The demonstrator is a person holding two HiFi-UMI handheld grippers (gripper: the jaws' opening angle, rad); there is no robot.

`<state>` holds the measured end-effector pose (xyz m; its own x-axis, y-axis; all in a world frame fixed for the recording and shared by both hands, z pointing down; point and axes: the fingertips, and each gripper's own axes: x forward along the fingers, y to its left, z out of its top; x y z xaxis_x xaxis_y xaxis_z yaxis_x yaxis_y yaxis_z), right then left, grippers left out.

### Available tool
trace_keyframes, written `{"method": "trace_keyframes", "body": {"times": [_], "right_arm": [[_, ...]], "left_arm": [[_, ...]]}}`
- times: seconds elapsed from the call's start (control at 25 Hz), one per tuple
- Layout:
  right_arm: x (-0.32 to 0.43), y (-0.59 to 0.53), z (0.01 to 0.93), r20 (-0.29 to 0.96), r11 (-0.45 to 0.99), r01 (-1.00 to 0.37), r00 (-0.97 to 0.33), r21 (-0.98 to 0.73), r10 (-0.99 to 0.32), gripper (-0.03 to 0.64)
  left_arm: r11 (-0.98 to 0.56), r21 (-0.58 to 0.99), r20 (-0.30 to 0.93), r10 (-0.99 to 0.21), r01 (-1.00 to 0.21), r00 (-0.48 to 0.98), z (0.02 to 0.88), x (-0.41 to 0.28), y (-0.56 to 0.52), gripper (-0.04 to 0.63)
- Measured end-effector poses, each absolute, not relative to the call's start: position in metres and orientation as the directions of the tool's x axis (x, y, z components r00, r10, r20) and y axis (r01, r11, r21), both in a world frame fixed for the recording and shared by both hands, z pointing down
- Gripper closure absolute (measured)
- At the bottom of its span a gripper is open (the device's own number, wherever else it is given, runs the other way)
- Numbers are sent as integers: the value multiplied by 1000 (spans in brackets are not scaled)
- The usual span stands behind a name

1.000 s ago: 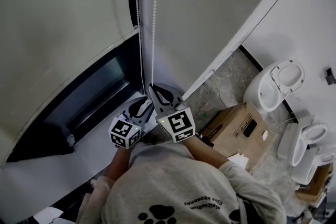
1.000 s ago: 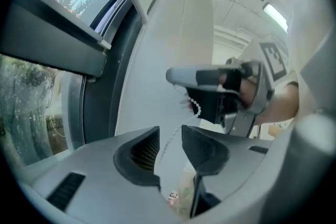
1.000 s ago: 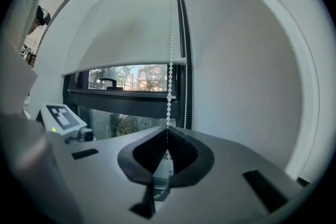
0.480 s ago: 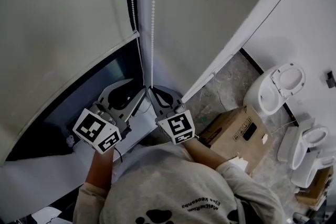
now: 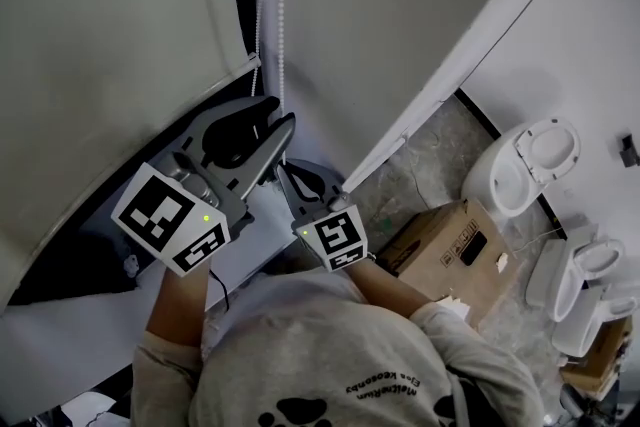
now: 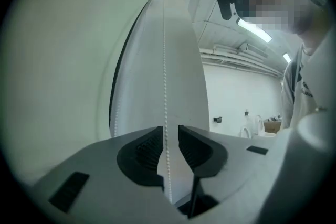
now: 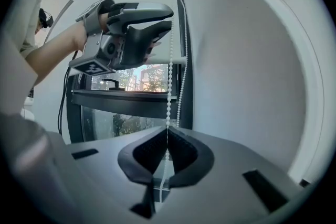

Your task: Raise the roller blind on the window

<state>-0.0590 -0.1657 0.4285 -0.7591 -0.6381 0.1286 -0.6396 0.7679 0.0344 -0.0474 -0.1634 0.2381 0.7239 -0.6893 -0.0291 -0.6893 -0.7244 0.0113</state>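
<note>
The blind (image 5: 100,35) hangs low over the window (image 7: 126,78). Only a strip of glass shows under its bottom edge. The chain (image 5: 281,15) hangs down the right side of the blind, by the wall.

My right tongs (image 7: 167,136) are shut tight on the chain (image 7: 169,86). They point almost flat at the window, and my right arm is tucked in close to me.

My left tongs (image 6: 169,131) are higher up on the same chain (image 6: 165,86). My left arm is lifted, and the tongs point flat at the chain. Their jaws have just been closing. The chain runs between them, but there is a small gap and the pads do not squeeze it.

From my head, the left tongs (image 5: 275,115) sit above the right tongs (image 5: 285,173). Each one has a cube (image 5: 170,220) with black and white squares.

My shirt (image 5: 330,365) has a paw print and some words, too small to read. On the floor to the right are a brown box (image 5: 450,250) and white toilets (image 5: 525,160). I cannot read the label on the box.
</note>
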Motion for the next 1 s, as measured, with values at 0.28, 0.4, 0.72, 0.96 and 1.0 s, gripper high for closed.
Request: {"method": "trace_keyframes", "body": {"times": [0.28,0.4,0.72,0.96,1.0], "right_arm": [[-60,-165,429,128,769,-637,-760,43,-637,607],[-59,-164,429,126,768,-639,-758,50,-639,607],[-56,-164,446,156,763,-646,-751,34,-642,607],[-55,-157,492,238,762,-644,-731,71,-640,607],[-55,-156,500,250,762,-643,-728,71,-638,607]], "left_arm": [[-731,-15,-20,-682,-683,731,226,-42,-172,579],[-737,-28,-17,-675,-675,737,226,-41,-169,584],[-723,-29,-10,-690,-690,723,243,-41,-167,586],[-683,-33,42,-730,-729,682,290,-44,-168,586],[-680,-22,46,-733,-732,679,298,-44,-167,586]]}}
